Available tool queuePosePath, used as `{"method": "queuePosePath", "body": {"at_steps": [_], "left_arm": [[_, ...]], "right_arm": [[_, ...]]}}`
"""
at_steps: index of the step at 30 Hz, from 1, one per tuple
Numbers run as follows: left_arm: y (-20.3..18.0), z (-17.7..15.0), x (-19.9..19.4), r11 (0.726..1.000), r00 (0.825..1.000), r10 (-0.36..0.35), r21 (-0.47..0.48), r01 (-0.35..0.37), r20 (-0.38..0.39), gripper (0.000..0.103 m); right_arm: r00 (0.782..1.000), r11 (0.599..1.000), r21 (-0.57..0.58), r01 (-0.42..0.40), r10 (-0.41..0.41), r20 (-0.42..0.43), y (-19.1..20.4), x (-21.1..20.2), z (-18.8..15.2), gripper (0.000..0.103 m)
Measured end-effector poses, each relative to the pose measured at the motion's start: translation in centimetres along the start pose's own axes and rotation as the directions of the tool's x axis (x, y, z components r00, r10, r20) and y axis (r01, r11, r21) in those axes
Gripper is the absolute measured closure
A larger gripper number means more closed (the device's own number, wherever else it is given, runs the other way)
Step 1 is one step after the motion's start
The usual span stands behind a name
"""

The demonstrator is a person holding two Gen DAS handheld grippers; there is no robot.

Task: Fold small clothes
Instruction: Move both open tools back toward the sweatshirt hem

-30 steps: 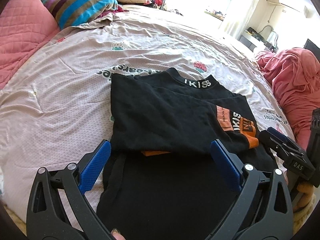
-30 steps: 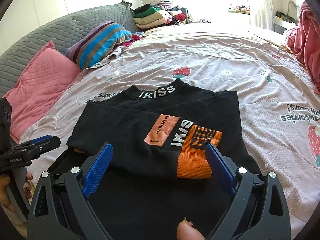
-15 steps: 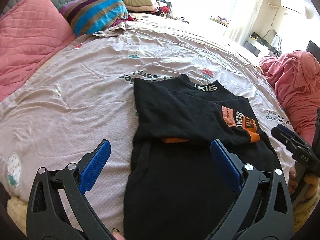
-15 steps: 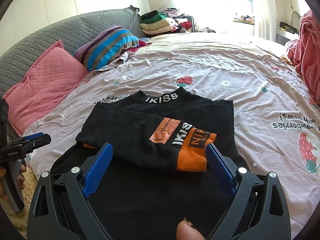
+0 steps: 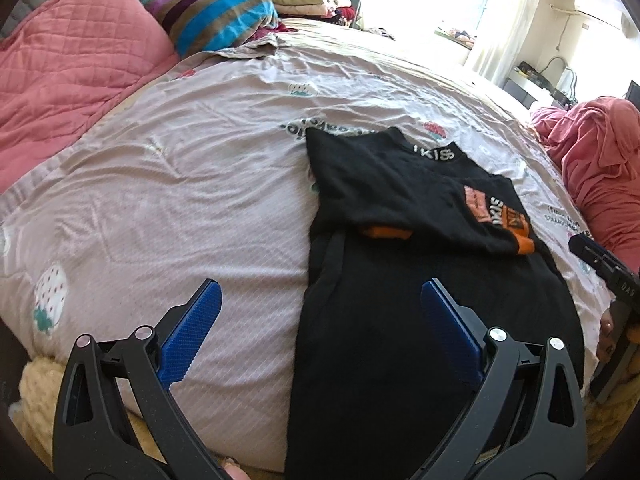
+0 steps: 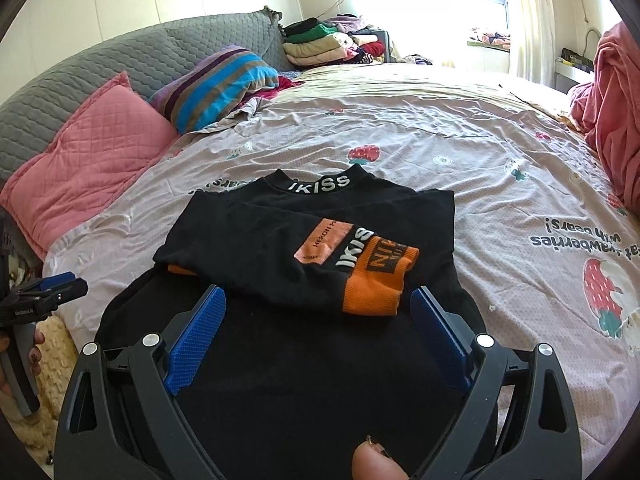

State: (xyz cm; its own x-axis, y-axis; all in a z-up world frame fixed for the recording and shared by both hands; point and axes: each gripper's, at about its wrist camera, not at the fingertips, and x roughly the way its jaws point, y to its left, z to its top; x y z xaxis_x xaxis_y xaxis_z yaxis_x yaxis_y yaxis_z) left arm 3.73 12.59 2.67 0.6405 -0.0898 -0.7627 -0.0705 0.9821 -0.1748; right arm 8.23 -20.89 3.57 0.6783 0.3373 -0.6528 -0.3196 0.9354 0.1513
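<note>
A small black long-sleeved top [image 5: 404, 280] with orange cuffs and an "IKISS" collar lies flat on the bed, both sleeves folded across its chest. It also shows in the right wrist view [image 6: 304, 264]. My left gripper [image 5: 320, 300] is open and empty, near the top's lower left edge above the bed's front edge. My right gripper [image 6: 318, 312] is open and empty above the top's lower body, just short of the orange cuff [image 6: 380, 280]. Each gripper shows at the side of the other's view, the right one [image 5: 600, 268] and the left one [image 6: 52, 292].
The bed has a pale pink strawberry-print sheet [image 5: 180, 184]. A pink quilted pillow [image 6: 88, 156] and a striped pillow [image 6: 224, 80] lie at the left. Folded clothes [image 6: 320, 40] are stacked at the back. A red heap of cloth [image 5: 600, 168] lies at the right.
Both grippers have drawn back toward the bed's front edge and away from the top. The left one has also shifted left, so the top now lies to its right. The top has not moved.
</note>
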Motion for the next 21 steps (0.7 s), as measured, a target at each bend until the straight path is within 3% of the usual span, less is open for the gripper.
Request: {"method": "queuePosePath", "body": {"at_steps": [21], "left_arm": [[1.6,-6.2,0.2,1.000,0.993,-0.013,-0.008,0.012,-0.116,0.010]], "right_arm": [[0.996,0.998,-0.033,0.051,-0.053,-0.071,-0.8,-1.1,-2.9,0.010]]}}
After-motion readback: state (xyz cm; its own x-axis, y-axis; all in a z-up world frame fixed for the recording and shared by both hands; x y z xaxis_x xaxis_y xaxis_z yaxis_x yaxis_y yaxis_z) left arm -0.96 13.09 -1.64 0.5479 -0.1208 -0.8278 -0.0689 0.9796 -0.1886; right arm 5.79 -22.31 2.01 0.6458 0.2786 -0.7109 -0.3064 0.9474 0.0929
